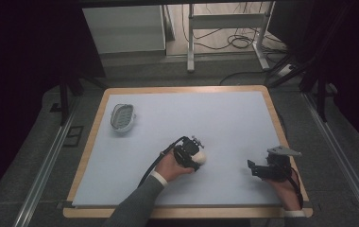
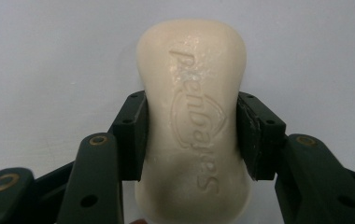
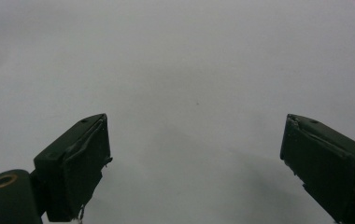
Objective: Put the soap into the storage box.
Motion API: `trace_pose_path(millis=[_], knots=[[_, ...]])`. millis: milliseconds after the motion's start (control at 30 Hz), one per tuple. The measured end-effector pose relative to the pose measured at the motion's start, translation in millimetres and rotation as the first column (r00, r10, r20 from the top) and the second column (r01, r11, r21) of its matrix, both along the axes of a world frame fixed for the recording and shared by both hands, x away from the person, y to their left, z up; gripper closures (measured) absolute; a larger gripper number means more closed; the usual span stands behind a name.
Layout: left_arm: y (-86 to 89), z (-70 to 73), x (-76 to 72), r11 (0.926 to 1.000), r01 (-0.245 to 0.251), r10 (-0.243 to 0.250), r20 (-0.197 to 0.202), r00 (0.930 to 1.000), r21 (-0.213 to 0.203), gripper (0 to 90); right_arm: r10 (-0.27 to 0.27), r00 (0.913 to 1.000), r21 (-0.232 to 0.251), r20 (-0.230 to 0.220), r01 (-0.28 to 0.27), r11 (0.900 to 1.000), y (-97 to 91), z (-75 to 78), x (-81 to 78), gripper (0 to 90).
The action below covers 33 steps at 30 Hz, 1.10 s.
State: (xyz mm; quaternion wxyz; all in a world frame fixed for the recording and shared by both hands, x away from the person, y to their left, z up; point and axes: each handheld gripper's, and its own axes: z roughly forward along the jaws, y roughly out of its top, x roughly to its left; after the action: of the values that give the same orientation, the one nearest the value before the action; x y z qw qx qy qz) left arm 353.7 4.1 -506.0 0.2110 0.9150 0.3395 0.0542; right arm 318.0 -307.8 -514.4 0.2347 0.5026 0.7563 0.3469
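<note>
Big pale table, a dish sitting far left on it. Right gripper rests near the right edge, jaws spread wide, nothing between them. Left gripper at centre front has its jaws clamped on both sides of the soap, which lies on the table.

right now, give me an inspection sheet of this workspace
surface: pale mat on a wood-edged table
job's things: cream soap bar; soap dish at far left, apart from it
clutter: nothing seen
grippers: left gripper shut on the soap bar, pads on both its sides; right gripper open, nothing between
cables: black cable trails from left gripper; cables on the floor
surroundings: white frame legs, dark room
</note>
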Motion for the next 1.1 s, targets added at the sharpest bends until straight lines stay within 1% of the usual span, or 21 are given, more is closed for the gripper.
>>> trace_pose_path(millis=[100,200,333,533,567,733,800,833,867,1000,1100], knots=[[3.6,1.7,0.8,1.0,0.0,0.0,0.002,1.0,-0.006,49.5,0.0,1.0,0.003,0.002,0.0,1.0,-0.9,0.5,-0.1,8.4],[8.9,6.2,0.6,0.9994,-0.006,0.006,0.005,1.0,-0.035,49.5,-0.003,1.0,0.003,0.002,0.003,1.0,-1.4,0.6,-0.1,8.4],[14.4,11.4,-0.6,0.9987,-0.005,0.005,0.01,0.9999,-0.05,49.5,-0.006,1.0,0.003,0.004,0.006,1.0,-1.3,0.9,-0.1,8.4],[21.6,16.0,-0.2,0.9972,-0.015,0.018,0.038,0.9991,-0.073,49.5,-0.003,1.0,0.002,0.001,0.003,1.0,-0.2,0.6,-0.2,8.4],[22.5,17.2,-0.5,0.9972,-0.016,0.019,0.044,0.9988,-0.072,49.5,-0.003,1.0,0.002,0.001,0.003,1.0,-0.2,0.6,-0.2,8.4],[26.6,20.6,-1.6,0.9964,-0.018,0.022,0.049,0.9985,-0.083,49.5,-0.003,1.0,0.002,0.003,0.003,1.0,0.0,0.4,-0.1,8.4],[27.6,22.3,-2.7,0.9964,-0.015,0.021,0.068,0.9975,-0.084,49.5,-0.003,1.0,0.001,0.003,0.003,1.0,0.0,0.4,-0.2,8.4],[28.0,23.2,-3.4,0.996,-0.015,0.021,0.071,0.9973,-0.088,49.5,-0.003,1.0,0.001,0.003,0.003,1.0,0.0,0.4,-0.2,8.4],[28.3,24.1,-3.9,0.9955,-0.013,0.02,0.07,0.9974,-0.093,49.5,-0.003,1.0,0.001,0.004,0.003,1.0,-0.1,0.4,-0.1,8.3],[30.2,27.3,-3.3,0.9957,-0.008,0.015,0.081,0.9966,-0.093,49.5,-0.002,1.0,-0.004,0.004,0.002,1.0,-0.6,-0.1,0.2,8.3],[32.5,29.3,-2.8,0.9951,-0.011,0.018,0.08,0.9966,-0.098,49.5,-0.001,1.0,-0.001,0.004,0.001,1.0,-0.3,0.5,-0.3,8.3]])
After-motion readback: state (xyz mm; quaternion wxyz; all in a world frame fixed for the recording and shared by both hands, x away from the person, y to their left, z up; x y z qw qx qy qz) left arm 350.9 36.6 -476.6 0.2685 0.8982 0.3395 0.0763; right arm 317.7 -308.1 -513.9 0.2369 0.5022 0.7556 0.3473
